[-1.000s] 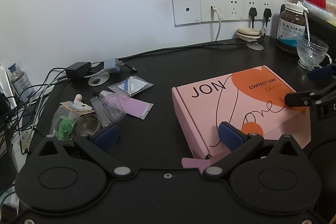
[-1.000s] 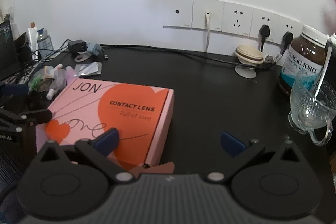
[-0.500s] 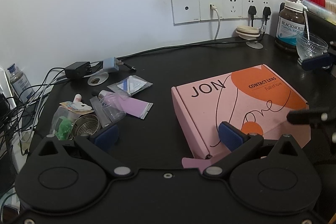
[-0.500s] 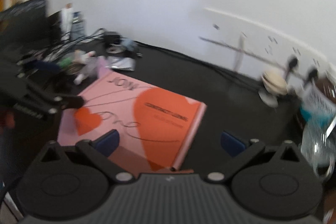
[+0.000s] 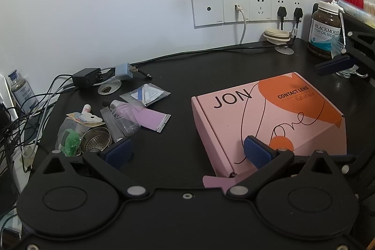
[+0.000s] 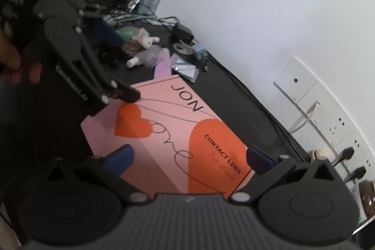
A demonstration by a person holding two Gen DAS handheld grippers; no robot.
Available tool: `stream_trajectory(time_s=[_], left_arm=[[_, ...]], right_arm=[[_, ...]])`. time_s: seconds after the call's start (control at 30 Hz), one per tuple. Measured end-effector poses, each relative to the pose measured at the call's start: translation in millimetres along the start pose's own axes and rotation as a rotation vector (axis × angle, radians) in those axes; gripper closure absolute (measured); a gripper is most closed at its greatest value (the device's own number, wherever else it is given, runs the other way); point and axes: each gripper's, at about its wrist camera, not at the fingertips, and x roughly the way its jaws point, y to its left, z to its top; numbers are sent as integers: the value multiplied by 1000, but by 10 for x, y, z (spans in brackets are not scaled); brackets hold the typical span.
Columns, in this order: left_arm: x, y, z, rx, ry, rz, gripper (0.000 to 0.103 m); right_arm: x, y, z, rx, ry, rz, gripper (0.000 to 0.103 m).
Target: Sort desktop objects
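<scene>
In the left wrist view, the left gripper (image 5: 186, 151) has its jaws wide apart and holds nothing; its right finger (image 5: 257, 151) is over the near edge of the pink contact lens box (image 5: 264, 118), which lies closed on the black desk (image 5: 178, 76) at about 3 o'clock from the centre. At 9 o'clock lies a heap of small things: a metal strainer cup (image 5: 97, 138), a clear bag with something green inside (image 5: 70, 137), a small clear bottle (image 5: 124, 118), a lilac sachet (image 5: 151, 118) and a clear packet with a blue item inside (image 5: 145, 95). At 2 o'clock a fish oil jar (image 5: 324, 27), lid on, stands beside a glass cup (image 5: 339, 48), partly hidden by the right gripper (image 5: 332, 66). In the right wrist view, which is tilted and blurred, the right gripper (image 6: 188, 158) is also wide open and empty, both fingers hanging over the same box (image 6: 164, 128). The left gripper (image 6: 126, 95) is at 10 o'clock, one fingertip above the box corner; whether it touches, I cannot tell.
</scene>
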Motion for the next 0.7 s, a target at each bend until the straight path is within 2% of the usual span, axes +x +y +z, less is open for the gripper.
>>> stream_trajectory(time_s=[0.43, 0.7], left_arm=[[-3, 6, -9, -7, -1, 3, 0], [-5, 4, -18, -8, -4, 8, 0]], right_arm=[[159, 82, -115, -16, 63, 20, 1], [242, 134, -179, 15, 92, -34, 1]])
